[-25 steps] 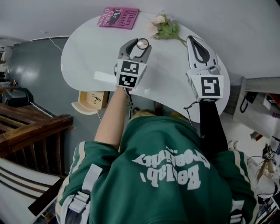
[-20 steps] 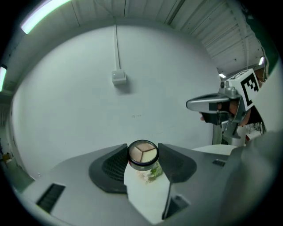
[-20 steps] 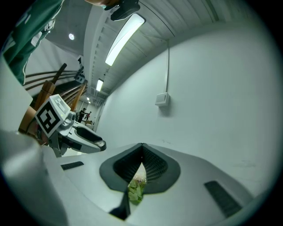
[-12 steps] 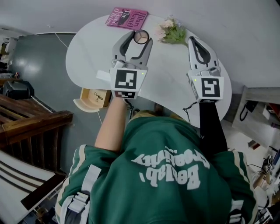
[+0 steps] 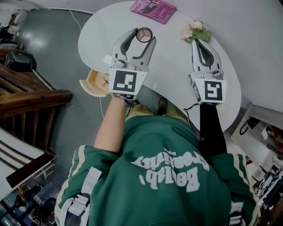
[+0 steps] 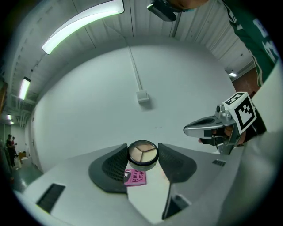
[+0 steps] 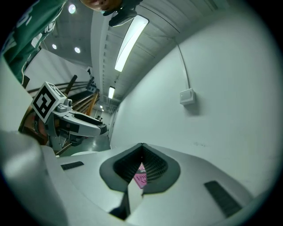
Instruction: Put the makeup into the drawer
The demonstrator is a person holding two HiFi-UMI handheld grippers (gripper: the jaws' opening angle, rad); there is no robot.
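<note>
between the left gripper [image 6: 142, 164] jaws sits the clamped makeup compact [image 6: 143, 154].

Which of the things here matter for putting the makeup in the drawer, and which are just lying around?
For the job:
- makeup compact, clamped in the left gripper
- open drawer, under the table edge

Just lying about:
- pink book, on the table
- flowers, on the table
- right gripper, jaws shut on nothing
</note>
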